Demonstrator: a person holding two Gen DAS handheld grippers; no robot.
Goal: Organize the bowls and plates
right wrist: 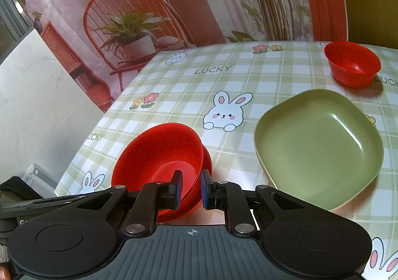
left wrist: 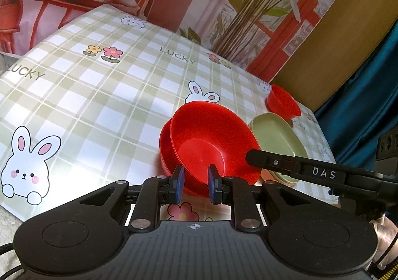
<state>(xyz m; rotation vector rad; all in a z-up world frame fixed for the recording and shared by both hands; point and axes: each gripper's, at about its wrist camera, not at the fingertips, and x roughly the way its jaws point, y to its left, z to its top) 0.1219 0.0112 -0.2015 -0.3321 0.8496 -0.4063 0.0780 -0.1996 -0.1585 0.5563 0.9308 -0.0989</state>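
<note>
A red bowl (left wrist: 211, 140) sits tilted inside a second red bowl (left wrist: 165, 153) on the checked tablecloth. My left gripper (left wrist: 195, 183) stands with its jaws a little apart at the near rim of the top bowl, and I cannot tell whether they pinch it. My right gripper (right wrist: 191, 189) is shut on the right rim of the top red bowl (right wrist: 159, 155), one pad inside and one outside. A green square plate (right wrist: 318, 148) lies to the right, also in the left wrist view (left wrist: 276, 140). A small red bowl (right wrist: 353, 63) stands behind it.
The table (right wrist: 223, 81) carries a green checked cloth with rabbits and flowers. A printed backdrop of chairs and plants hangs behind it. A white panel (right wrist: 37, 105) stands at the left, a blue curtain (left wrist: 368, 81) at the right.
</note>
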